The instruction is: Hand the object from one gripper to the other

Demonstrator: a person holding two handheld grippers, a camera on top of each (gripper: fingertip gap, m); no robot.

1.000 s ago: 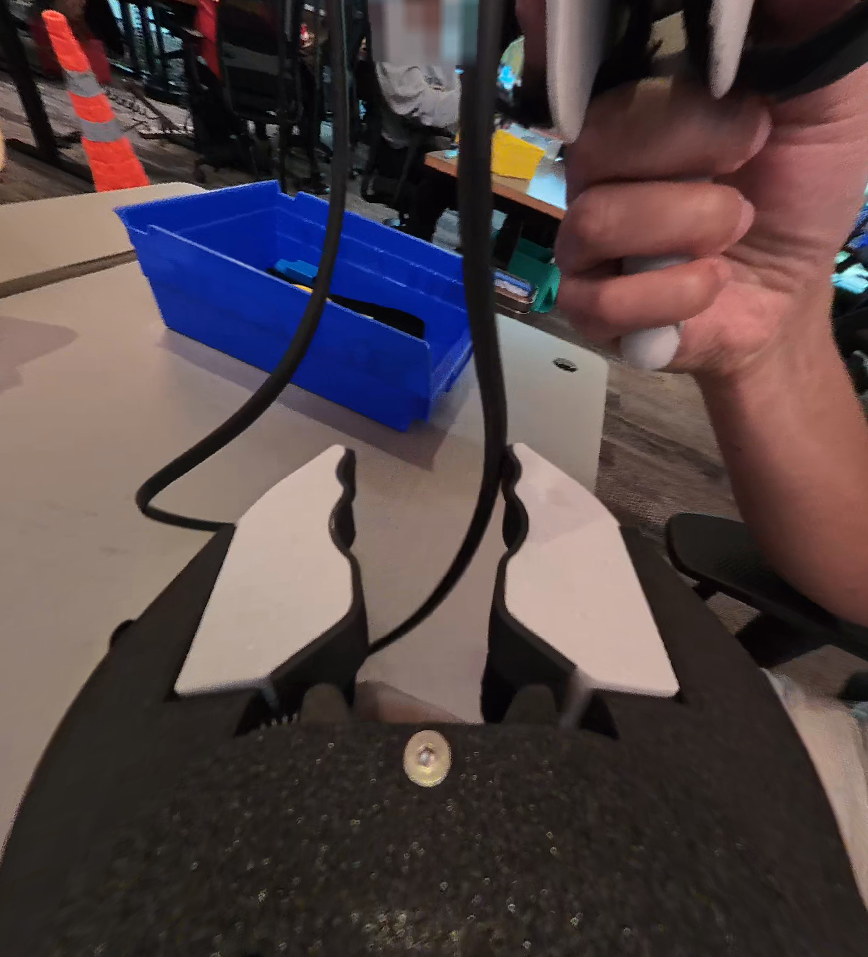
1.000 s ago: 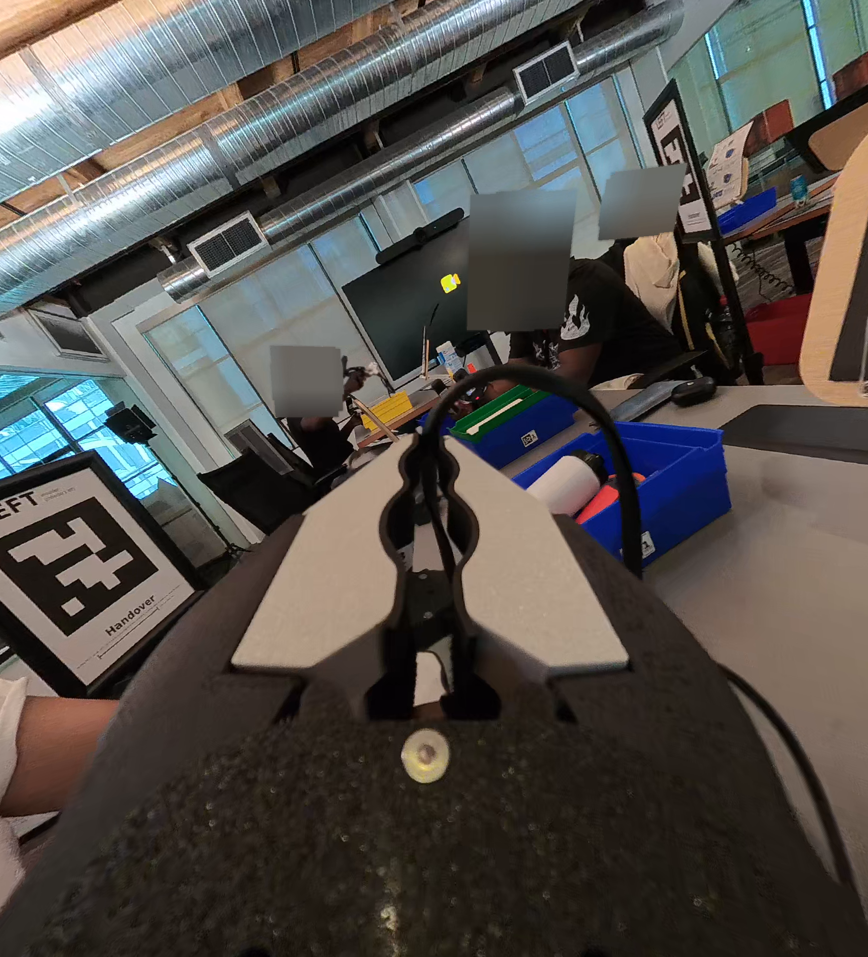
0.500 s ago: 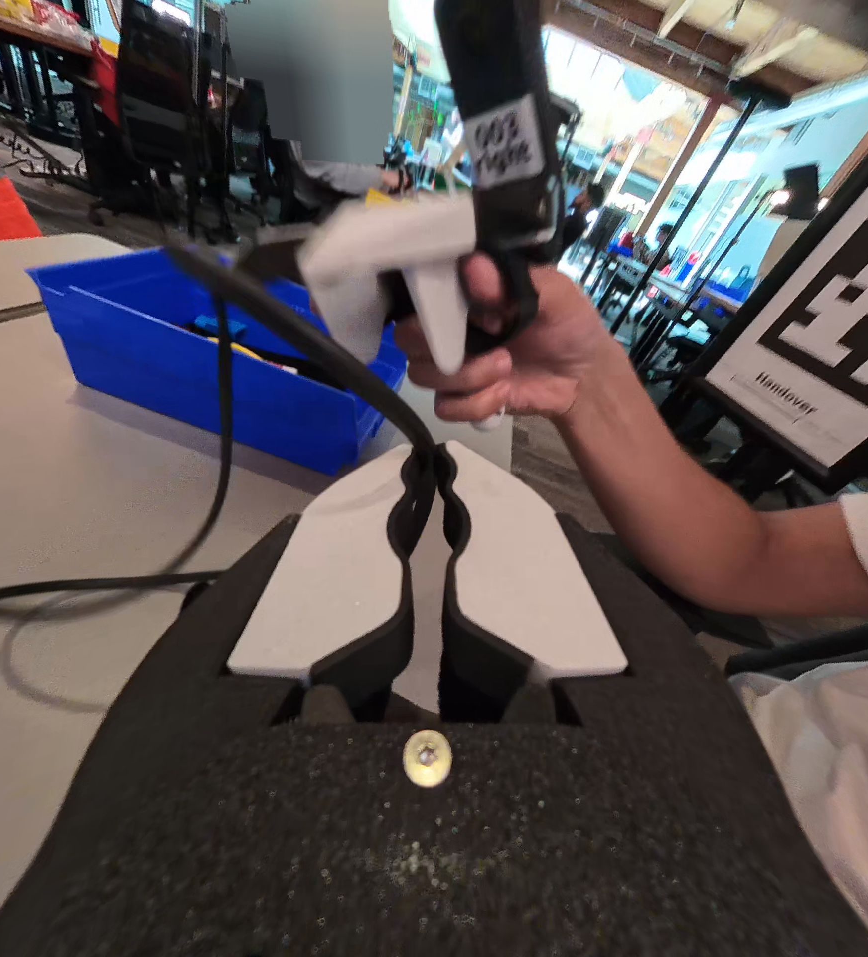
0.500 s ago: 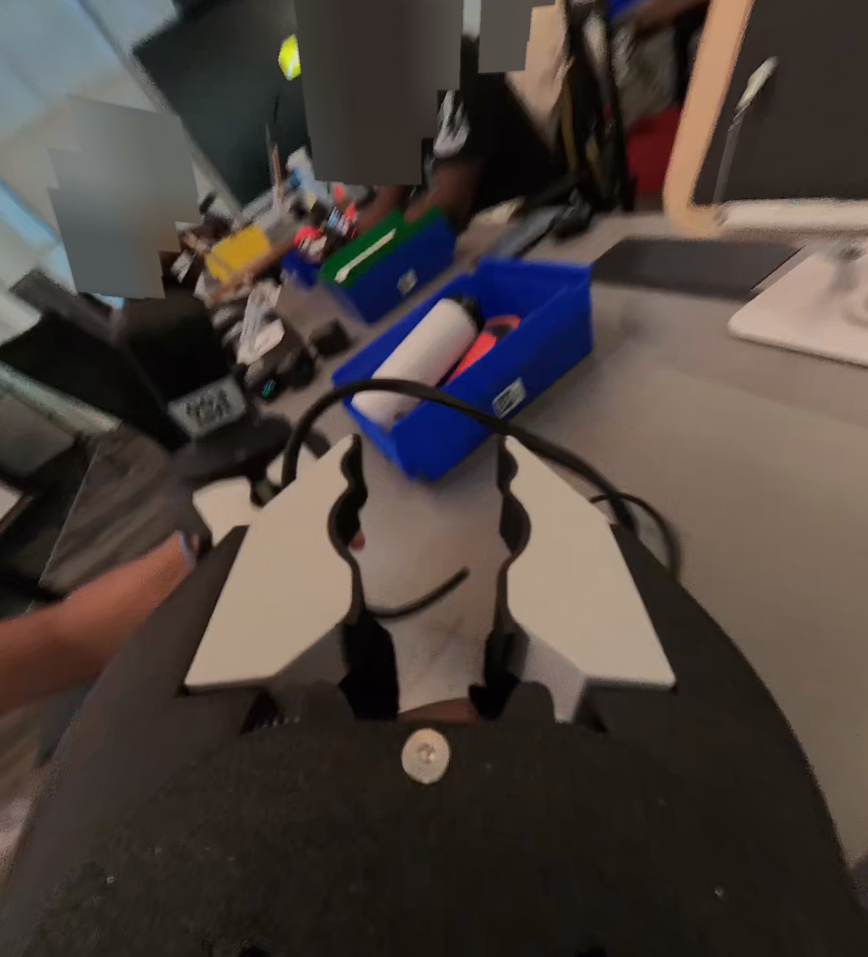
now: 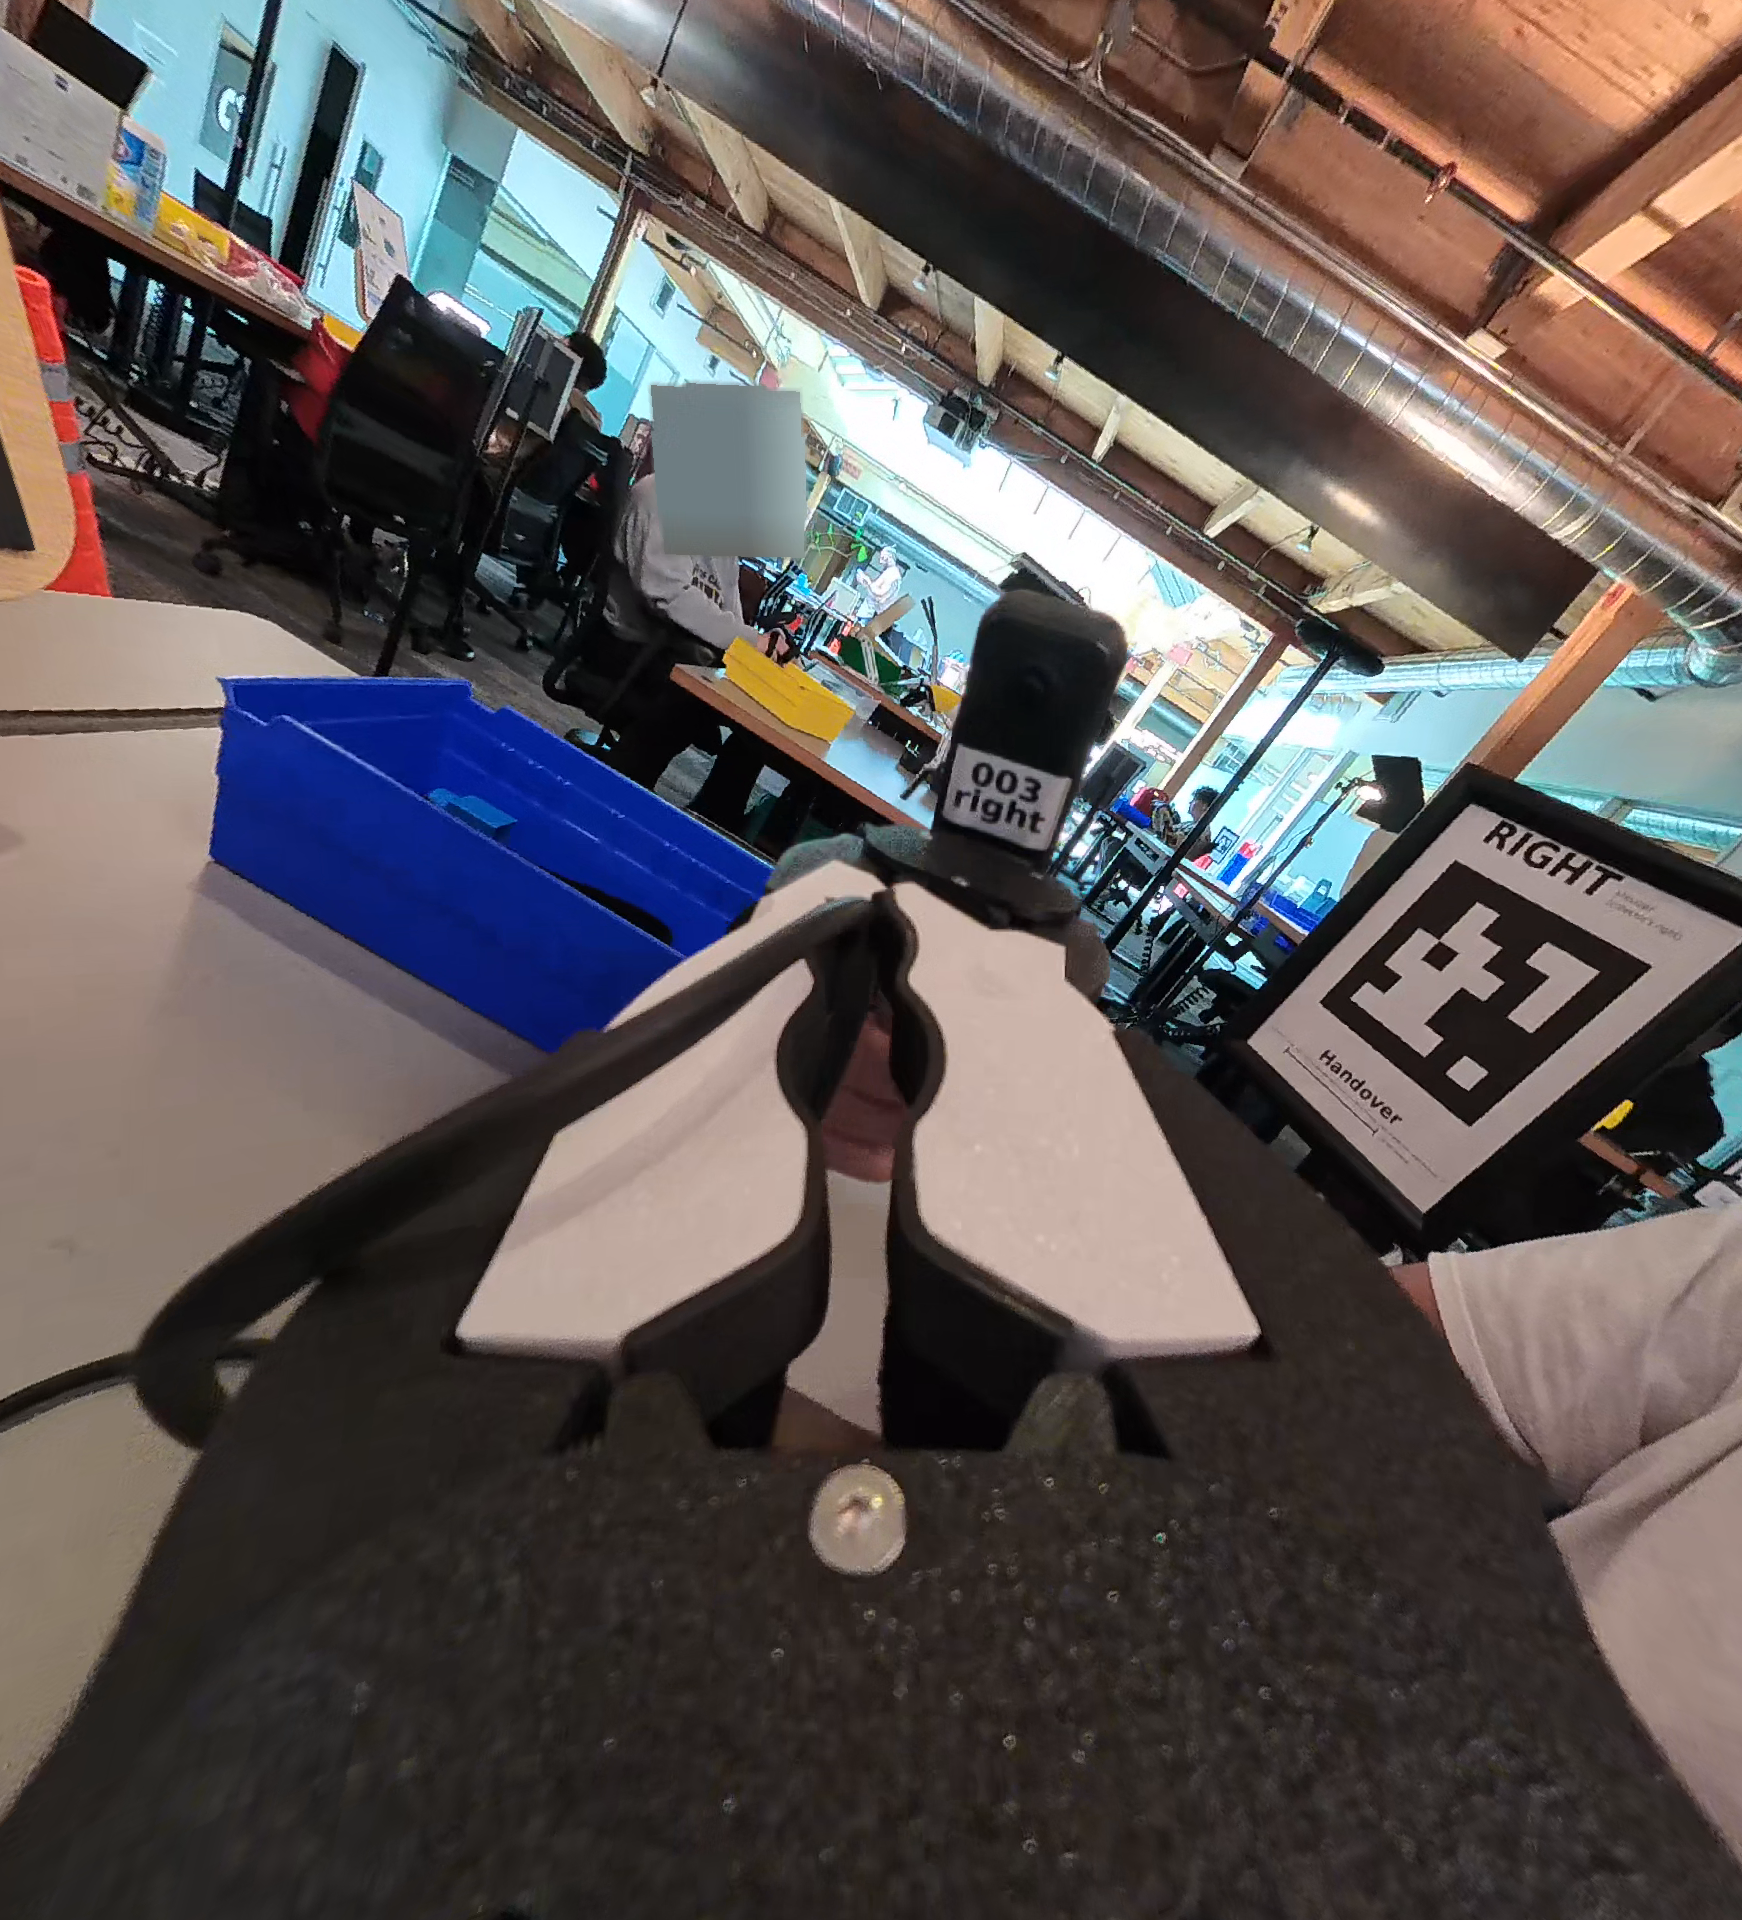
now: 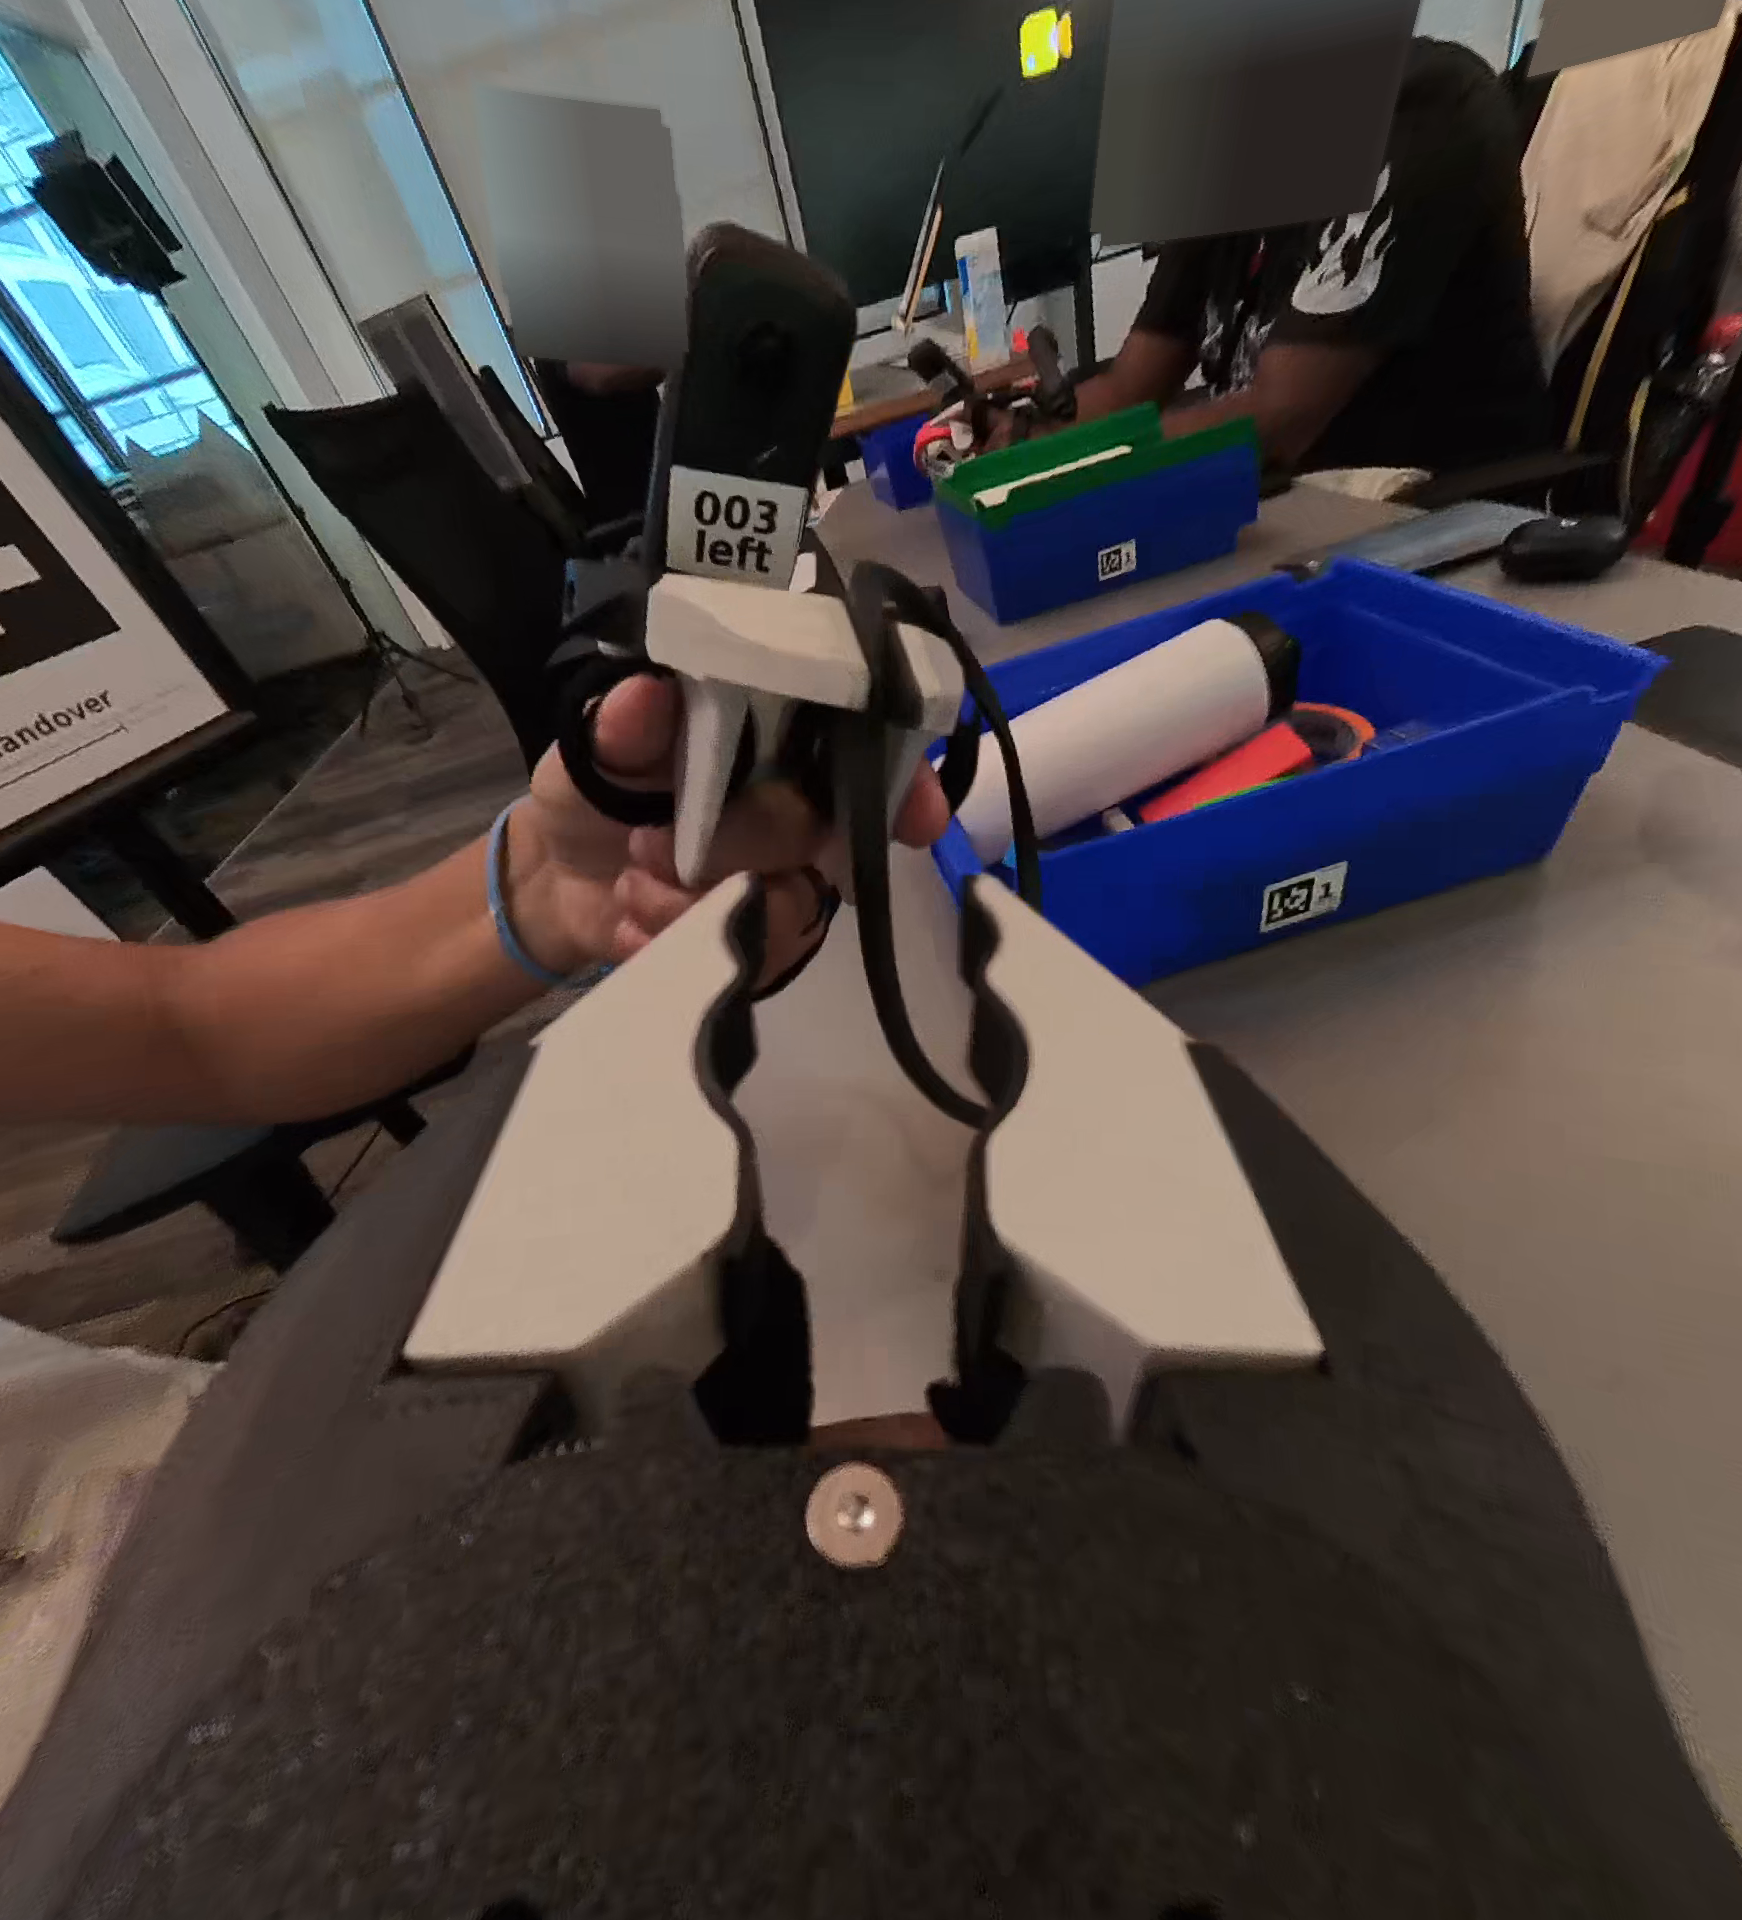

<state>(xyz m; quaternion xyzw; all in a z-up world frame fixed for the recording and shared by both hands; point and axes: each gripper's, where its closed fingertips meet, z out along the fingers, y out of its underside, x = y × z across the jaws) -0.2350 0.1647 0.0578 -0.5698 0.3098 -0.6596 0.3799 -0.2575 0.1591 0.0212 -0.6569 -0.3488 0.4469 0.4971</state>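
The object is a black cable. My left gripper is shut on it at the fingertips. From there the cable slants down to the left, loops, and runs off over the grey table. In the right wrist view the left gripper, held in a hand, faces me with the cable hanging from its shut tips. My right gripper is open. A loop of the cable hangs between its fingers and touches the right finger. In the left wrist view the right gripper's black camera stands just beyond my tips.
A blue bin sits on the table to the left. Another blue bin holds a white bottle. Framed marker boards stand beside the table. People sit at desks behind. An orange cone stands at far left. My two grippers' fingertips are within a few centimetres of each other.
One second ago my right gripper was shut on the cable and my left was open around it. The left then shut on the cable and the right opened. Both views have since tilted upward.
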